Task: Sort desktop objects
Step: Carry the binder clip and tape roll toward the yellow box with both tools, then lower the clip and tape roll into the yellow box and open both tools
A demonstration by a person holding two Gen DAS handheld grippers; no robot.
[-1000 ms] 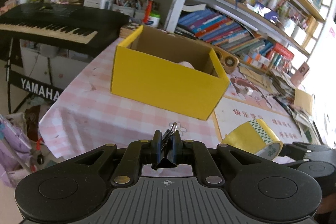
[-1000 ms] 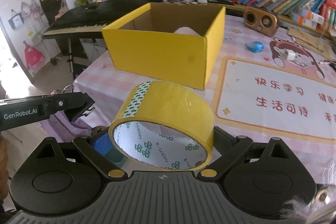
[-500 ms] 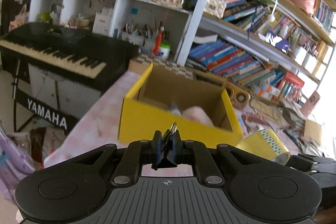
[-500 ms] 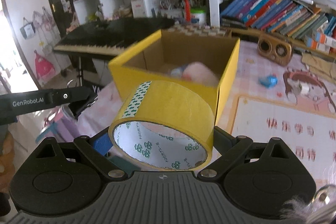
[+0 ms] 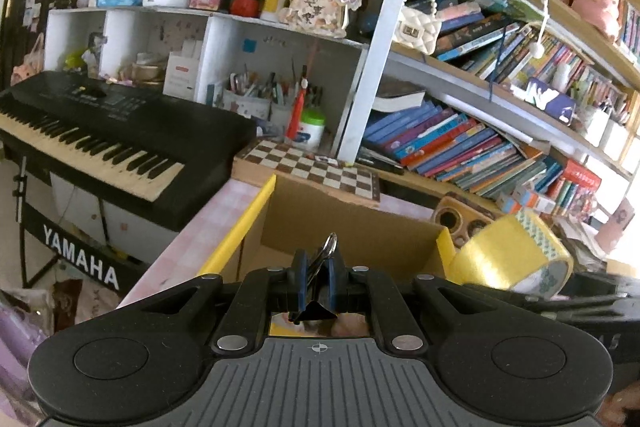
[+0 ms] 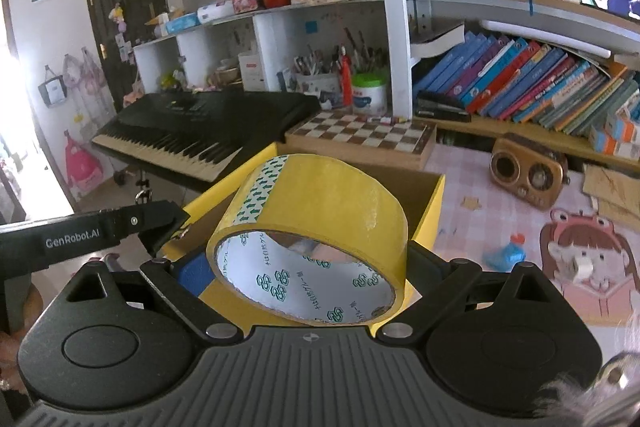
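one tape roll [image 6: 320,211] clamped, right gripper [image 6: 308,267]; one binder clip [image 5: 316,283], left gripper [image 5: 315,285]; one yellow box [image 5: 240,231]

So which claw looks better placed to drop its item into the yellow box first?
Probably the left claw: its binder clip sits above the yellow box opening, while the right claw holds its tape roll nearer the front wall.

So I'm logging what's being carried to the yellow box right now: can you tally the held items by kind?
Binder clip, in the left gripper: 1
Roll of yellow tape, in the right gripper: 1
Total: 2, both at the yellow box.
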